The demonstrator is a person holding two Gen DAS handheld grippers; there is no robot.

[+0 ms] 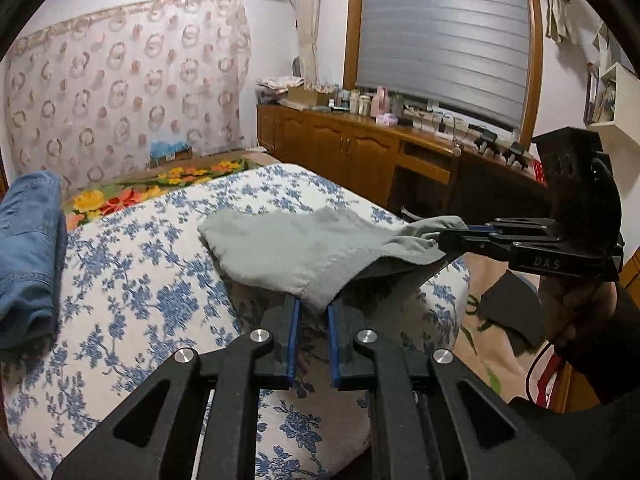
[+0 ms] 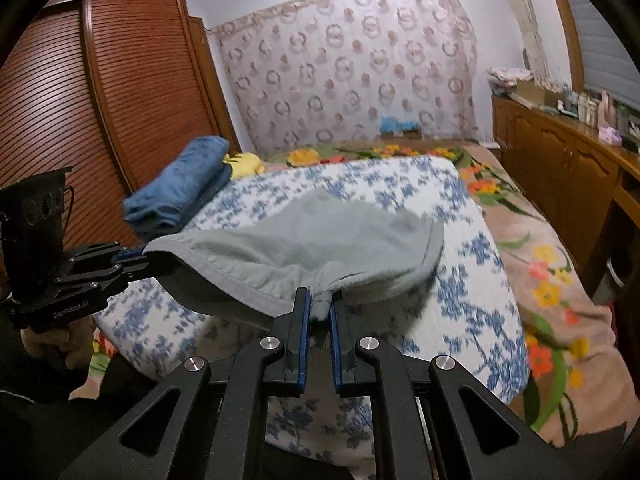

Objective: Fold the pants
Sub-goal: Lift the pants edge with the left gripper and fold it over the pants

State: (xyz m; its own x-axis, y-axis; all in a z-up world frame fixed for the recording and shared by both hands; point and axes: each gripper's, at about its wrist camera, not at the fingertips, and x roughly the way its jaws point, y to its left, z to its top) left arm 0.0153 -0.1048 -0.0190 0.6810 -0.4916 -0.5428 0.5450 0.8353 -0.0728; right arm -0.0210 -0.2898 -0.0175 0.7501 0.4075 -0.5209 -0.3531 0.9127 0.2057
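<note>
Pants (image 1: 304, 248) gray, lifted off bed (image 1: 140, 280); left gripper (image 1: 312, 312) & right gripper (image 2: 318, 312) jaws each pinch hem. Keep corners level, lower evenly.

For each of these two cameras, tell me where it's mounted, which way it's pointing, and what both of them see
Left wrist: sits on the left gripper, facing across the floral bedspread toward the wooden cabinets and window; shows its own fingers pinching the grey pants, plus the right gripper and the hand holding it.
Right wrist: sits on the right gripper, facing the patterned curtain and wardrobe; shows the left gripper at left.
Shared: the pants lifted between both grippers, bedspread, folded blue jeans, curtain.
</note>
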